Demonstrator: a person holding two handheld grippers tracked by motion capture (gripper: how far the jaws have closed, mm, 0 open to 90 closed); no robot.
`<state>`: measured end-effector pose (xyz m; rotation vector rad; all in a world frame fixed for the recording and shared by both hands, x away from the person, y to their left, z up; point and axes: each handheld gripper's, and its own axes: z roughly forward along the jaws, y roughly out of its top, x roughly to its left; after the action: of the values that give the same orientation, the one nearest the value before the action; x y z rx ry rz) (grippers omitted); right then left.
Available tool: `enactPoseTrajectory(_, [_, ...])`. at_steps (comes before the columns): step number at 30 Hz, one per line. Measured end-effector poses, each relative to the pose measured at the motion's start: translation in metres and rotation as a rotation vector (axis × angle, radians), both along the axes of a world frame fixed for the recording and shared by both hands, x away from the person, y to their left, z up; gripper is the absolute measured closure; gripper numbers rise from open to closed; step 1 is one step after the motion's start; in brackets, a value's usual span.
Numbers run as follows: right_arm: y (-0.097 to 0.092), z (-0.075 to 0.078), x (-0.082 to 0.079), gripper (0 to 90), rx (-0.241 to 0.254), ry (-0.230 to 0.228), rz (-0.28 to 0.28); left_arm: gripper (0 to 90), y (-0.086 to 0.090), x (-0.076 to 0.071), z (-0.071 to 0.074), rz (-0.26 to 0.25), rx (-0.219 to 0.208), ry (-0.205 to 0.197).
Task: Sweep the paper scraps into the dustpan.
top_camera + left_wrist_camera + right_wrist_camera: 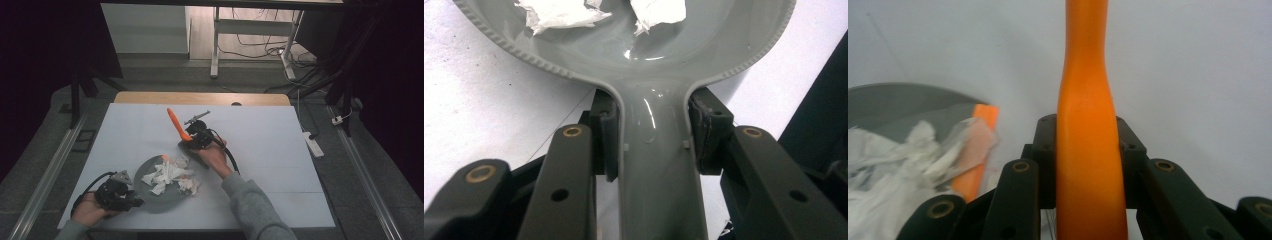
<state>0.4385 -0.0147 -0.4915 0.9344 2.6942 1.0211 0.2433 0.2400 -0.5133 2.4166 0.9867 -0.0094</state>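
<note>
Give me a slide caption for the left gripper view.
Left gripper clamps the grey pan's handle, torn white paper inside.

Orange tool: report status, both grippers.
Left gripper shut on grey pan handle. Right gripper shut on orange tool. Torn paper in pan.

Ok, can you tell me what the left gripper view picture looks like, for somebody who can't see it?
Two black jaws of the left gripper squeeze the handle of a shiny grey plastic dustpan from both sides. Torn white paper scraps lie in the pan, which rests on a white table.
</note>
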Motion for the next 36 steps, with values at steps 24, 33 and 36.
enactPoseTrajectory(24, [0.023, 0.015, -0.055, 70.5, 0.099, -0.011, 0.174, 61.7, -0.001, 0.0, 0.0, 0.001, 0.002, -0.001])
enactPoseTrajectory(33, [-0.017, 0.045, -0.045, 70.5, 0.178, -0.098, 0.071, 61.7, 0.0, -0.001, -0.001, 0.001, -0.002, 0.001])
enactPoseTrajectory(36, [-0.031, 0.047, -0.045, 70.5, 0.161, -0.11, 0.04, 61.7, 0.002, -0.003, -0.001, -0.004, -0.002, 0.002])
